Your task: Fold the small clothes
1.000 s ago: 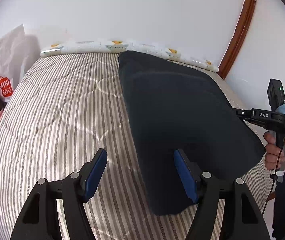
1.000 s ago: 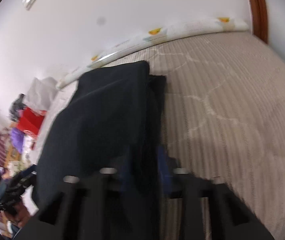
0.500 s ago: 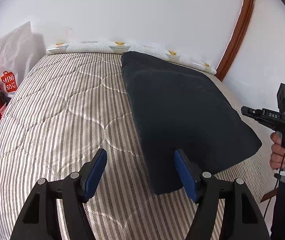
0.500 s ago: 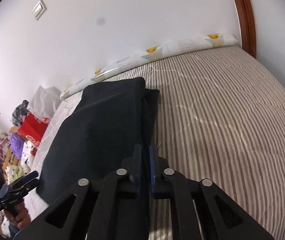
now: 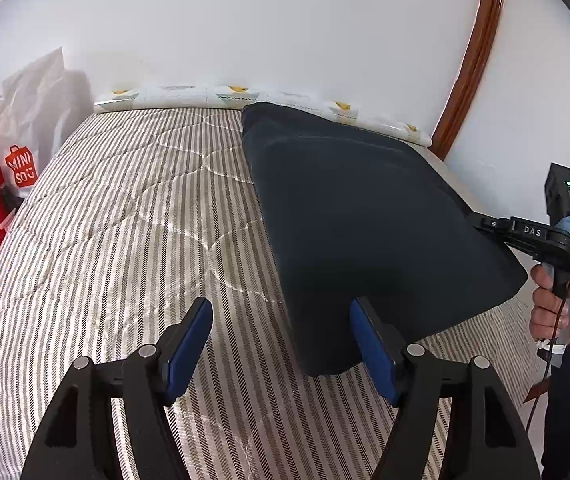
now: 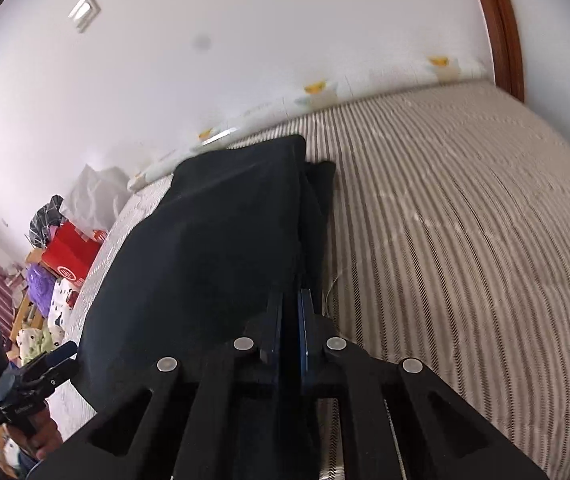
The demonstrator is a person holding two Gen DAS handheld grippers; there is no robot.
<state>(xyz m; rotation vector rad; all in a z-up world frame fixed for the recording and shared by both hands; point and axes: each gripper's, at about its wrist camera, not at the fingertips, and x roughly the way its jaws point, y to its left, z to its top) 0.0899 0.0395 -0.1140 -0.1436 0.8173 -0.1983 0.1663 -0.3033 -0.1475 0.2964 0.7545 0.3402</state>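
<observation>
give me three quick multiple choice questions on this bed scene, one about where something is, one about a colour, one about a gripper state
1. Where does the dark garment lie on the striped bed cover, seen from the left wrist view?
A. on the right part
B. on the far left edge
C. off the bed, on the floor

2. What colour are the pads of the left gripper?
A. red
B. blue
C. white

3. How do the jaws of the right gripper stand?
A. wide apart over bare cover
B. shut on the garment's edge
C. shut on a paper bag

Answers: 1 A, the cloth covers the right side while stripes lie bare to its left. 2 B, both pads show blue. 3 B, the right wrist view shows the pads pressed together with dark cloth between them.
</observation>
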